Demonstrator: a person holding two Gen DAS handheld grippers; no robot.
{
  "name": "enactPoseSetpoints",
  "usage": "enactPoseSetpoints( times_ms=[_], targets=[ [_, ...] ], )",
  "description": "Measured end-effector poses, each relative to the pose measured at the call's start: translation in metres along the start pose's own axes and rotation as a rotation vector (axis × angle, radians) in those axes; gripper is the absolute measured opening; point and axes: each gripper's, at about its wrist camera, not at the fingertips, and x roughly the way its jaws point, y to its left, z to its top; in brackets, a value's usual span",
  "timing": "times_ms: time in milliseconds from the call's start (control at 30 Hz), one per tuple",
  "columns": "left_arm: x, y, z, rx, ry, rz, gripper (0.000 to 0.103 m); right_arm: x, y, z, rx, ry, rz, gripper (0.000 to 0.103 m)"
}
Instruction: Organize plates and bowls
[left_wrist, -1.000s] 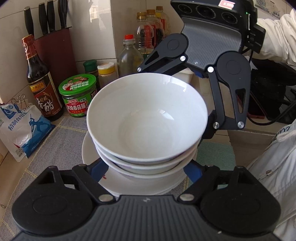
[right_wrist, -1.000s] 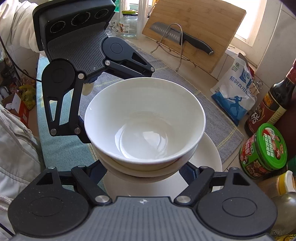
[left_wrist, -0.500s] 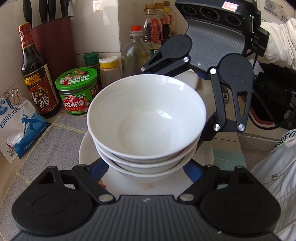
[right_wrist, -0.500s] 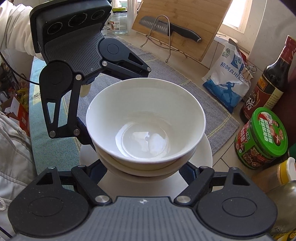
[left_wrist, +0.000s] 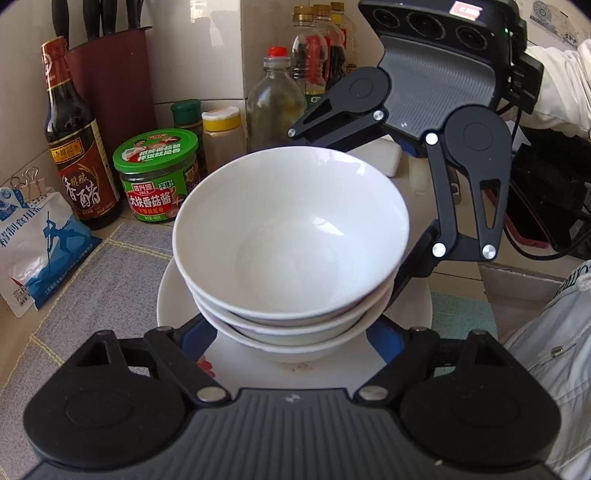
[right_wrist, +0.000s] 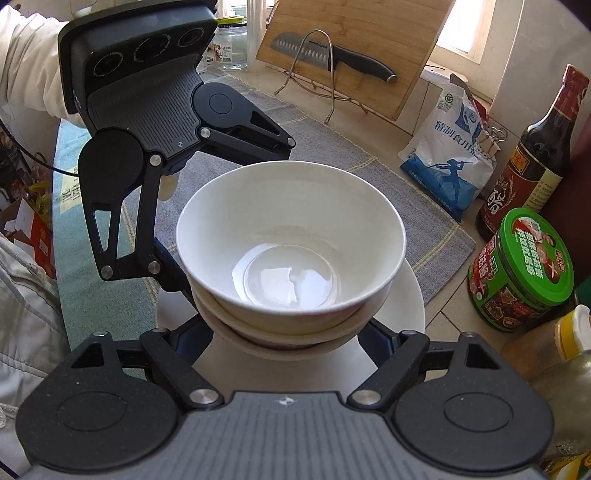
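Three white bowls (left_wrist: 291, 240), nested, sit on a white plate stack (left_wrist: 173, 291); crumbs and a red print on the top plate. The stack rests on a grey mat (right_wrist: 417, 206) on the counter (right_wrist: 454, 314).

Left gripper (left_wrist: 291, 332): the bowl stack's foot lies between its jaws, blue pads at either flank. Jaws part-way apart; whether the pads press the bottom bowl, I cannot tell.

Right gripper (right_wrist: 288, 336): the same stack between its jaws from the opposite side. These jaws are opening now, and a sliver of gap shows beside each pad, so its hold looks gone.

Change over the last second: both views have barely shifted, but the plates now sit flat on the mat and the right jaws have widened. My reading: the stack has been set down and is being let go, so this placement is nearly finished.

Around, beyond the left jaws: green-lidded sauce jar (left_wrist: 159, 177), vinegar bottle (left_wrist: 74, 147), salt bag (left_wrist: 37, 240), oil bottles, knife block. Beyond the right jaws: cutting board (right_wrist: 351, 48) with a knife on a wire rack. The jar stands nearest the plate rim; the grippers' own linkages crowd each other across the bowls.
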Motion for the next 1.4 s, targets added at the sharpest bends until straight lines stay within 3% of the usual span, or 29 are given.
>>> enactPoseSetpoints(
  times_ms=[67, 233, 333, 533, 667, 833, 967, 1100, 1267, 1400],
  targets=[
    [-0.004, -0.002, -0.001, 0.004, -0.016, 0.022, 0.092, -0.003, -0.002, 0.001, 0.022, -0.023, -0.009, 0.103],
    [-0.018, -0.008, -0.005, 0.033, -0.053, 0.085, 0.099, -0.003, 0.004, 0.000, 0.065, 0.001, -0.047, 0.103],
    [-0.031, -0.010, -0.011, 0.033, -0.085, 0.116, 0.100, -0.004, 0.017, 0.000, 0.081, 0.025, -0.114, 0.103],
    [-0.068, -0.035, -0.026, 0.135, -0.240, 0.312, 0.102, -0.017, 0.047, 0.013, 0.205, 0.048, -0.283, 0.103],
    [-0.089, -0.036, -0.032, 0.043, -0.261, 0.287, 0.102, -0.024, 0.068, 0.023, 0.362, 0.043, -0.394, 0.103],
    [-0.109, -0.041, -0.048, -0.129, -0.276, 0.341, 0.102, -0.031, 0.101, 0.027, 0.621, -0.003, -0.546, 0.103],
    [-0.124, -0.042, -0.056, -0.309, -0.217, 0.358, 0.102, -0.025, 0.127, 0.028, 0.821, -0.012, -0.681, 0.103],
    [-0.139, -0.043, -0.061, -0.456, -0.134, 0.384, 0.102, -0.020, 0.154, 0.030, 0.953, -0.022, -0.755, 0.103],
    [-0.160, -0.049, -0.056, -0.480, -0.110, 0.455, 0.102, -0.031, 0.182, 0.041, 1.026, -0.076, -0.831, 0.103],
    [-0.176, -0.052, -0.048, -0.462, -0.135, 0.478, 0.102, -0.043, 0.195, 0.050, 1.039, -0.125, -0.875, 0.103]
  ],
)
